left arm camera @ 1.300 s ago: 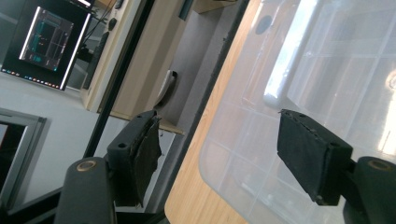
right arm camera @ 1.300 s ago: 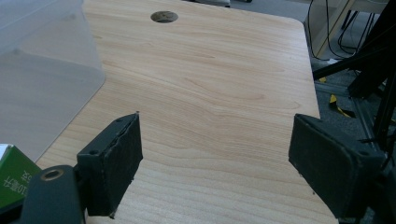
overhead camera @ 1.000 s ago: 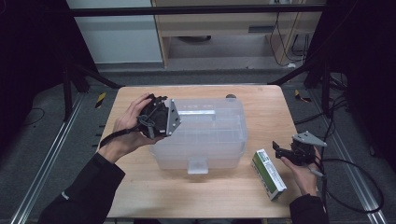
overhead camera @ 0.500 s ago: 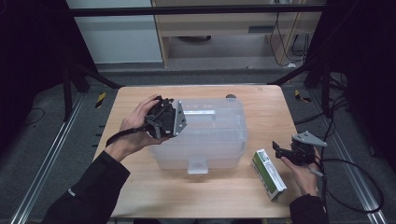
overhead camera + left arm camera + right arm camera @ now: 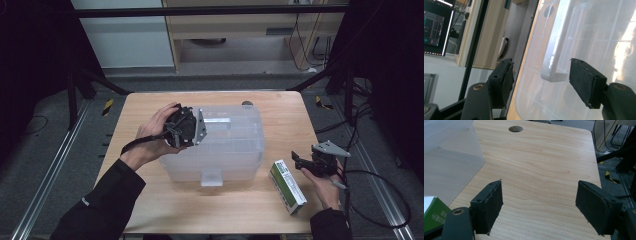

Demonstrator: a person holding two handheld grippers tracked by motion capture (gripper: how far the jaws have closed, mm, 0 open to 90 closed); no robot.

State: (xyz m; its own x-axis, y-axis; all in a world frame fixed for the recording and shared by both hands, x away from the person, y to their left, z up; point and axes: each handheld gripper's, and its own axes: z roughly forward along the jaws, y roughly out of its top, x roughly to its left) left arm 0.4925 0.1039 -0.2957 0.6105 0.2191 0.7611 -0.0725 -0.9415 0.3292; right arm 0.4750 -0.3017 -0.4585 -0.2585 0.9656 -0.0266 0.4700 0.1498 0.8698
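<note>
Left gripper [image 5: 540, 83], jaws wide apart, straddles the storage box's lid handle [image 5: 555, 50]; closing off-centre could slip. Right gripper [image 5: 539, 207] gapes empty.

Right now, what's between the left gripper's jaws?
The bin lid's white handle lies between the open jaws, untouched, in the left gripper view.

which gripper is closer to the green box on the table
Right. The right gripper sits just beside the green box, jaws open. The left gripper is across the table, over the clear bin's lid.
</note>
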